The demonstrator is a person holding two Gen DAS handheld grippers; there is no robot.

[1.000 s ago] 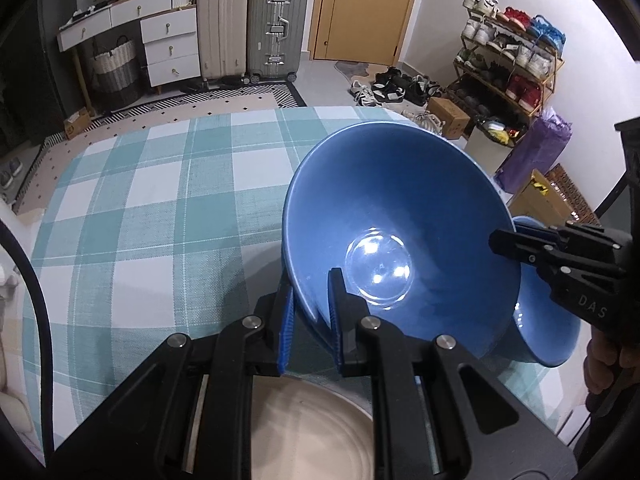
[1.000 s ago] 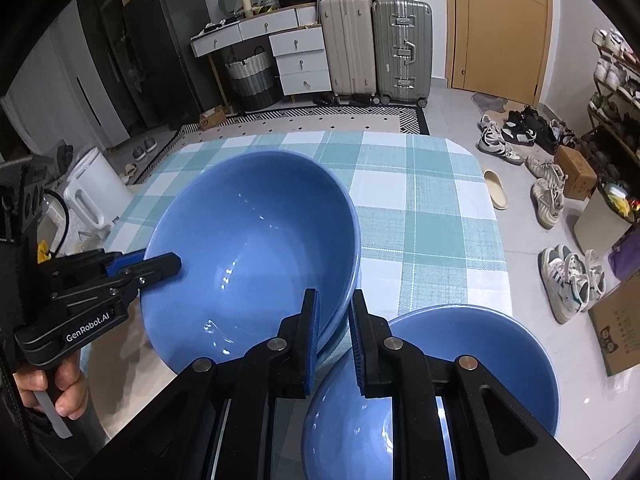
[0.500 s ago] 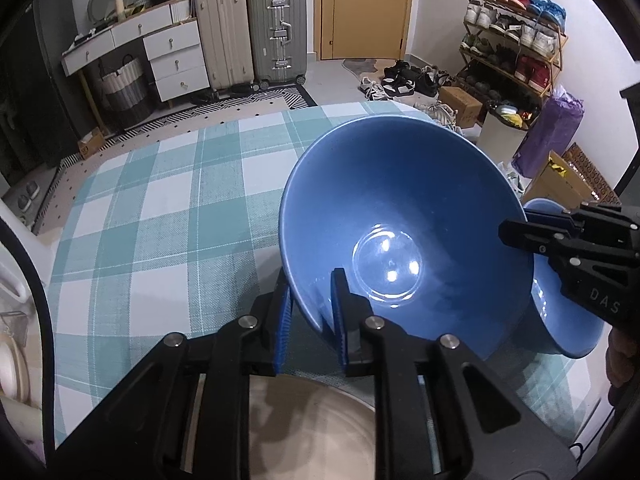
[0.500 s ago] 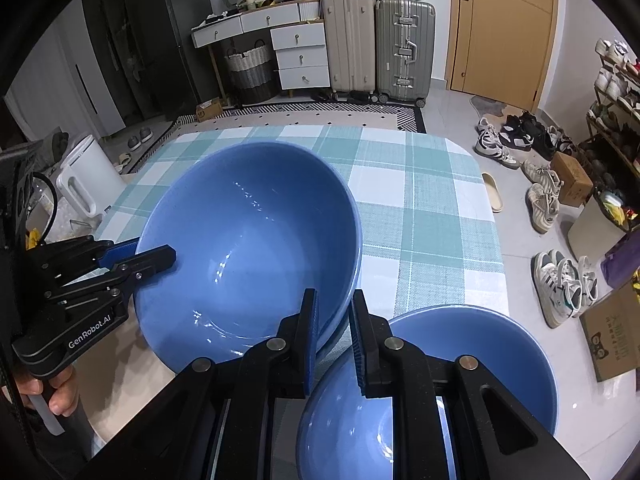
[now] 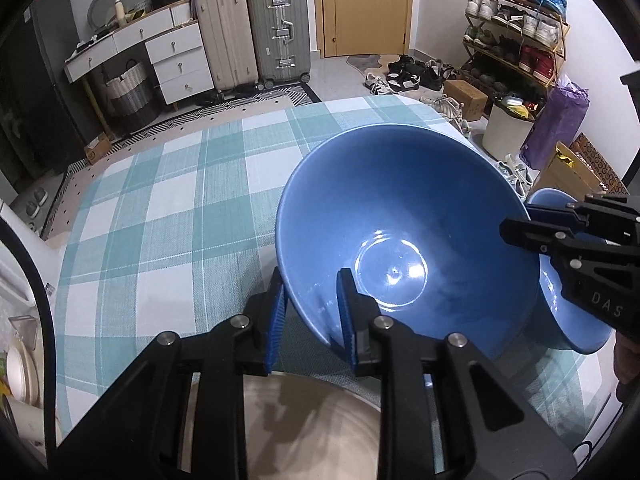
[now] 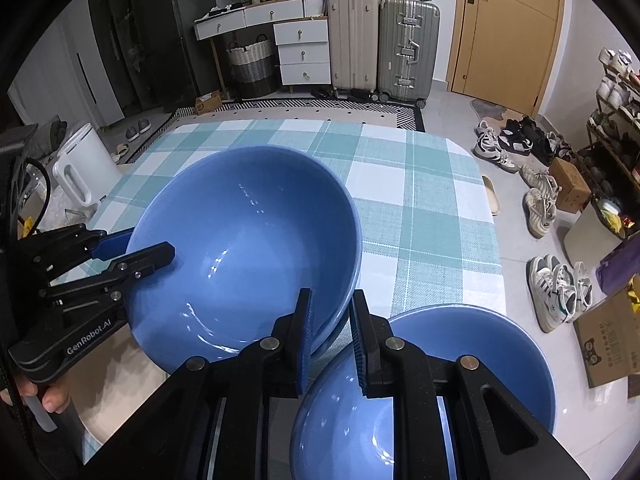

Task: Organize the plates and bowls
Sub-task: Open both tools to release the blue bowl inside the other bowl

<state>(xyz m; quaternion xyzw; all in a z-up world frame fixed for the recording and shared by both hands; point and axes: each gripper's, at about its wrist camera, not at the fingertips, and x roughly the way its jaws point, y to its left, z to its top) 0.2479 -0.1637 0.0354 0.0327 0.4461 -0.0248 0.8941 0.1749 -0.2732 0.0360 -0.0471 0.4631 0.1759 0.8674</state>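
Note:
A large blue bowl (image 5: 400,220) hangs tilted above the checked tablecloth (image 5: 160,220). My left gripper (image 5: 310,312) straddles its near rim, one finger inside and one outside; its jaws are opening and a gap shows beside the wall. From the right wrist view the same bowl (image 6: 240,248) has my right gripper (image 6: 330,320) shut on its opposite rim, and the left gripper (image 6: 136,246) sits at its left edge. A second blue bowl (image 6: 480,360) rests on the table under the right gripper. A beige plate (image 5: 312,420) lies below the left gripper.
A white kettle (image 6: 80,168) stands off the table's left side. The table's right edge (image 6: 492,220) drops to a floor strewn with shoes (image 6: 540,204). Suitcases (image 5: 276,28) and white drawers (image 5: 176,60) stand beyond the far edge. Stacked pale dishes (image 5: 20,368) sit at the left.
The left gripper's fingers have spread apart around the bowl's rim. The right gripper keeps its grip, and the bowl has barely shifted.

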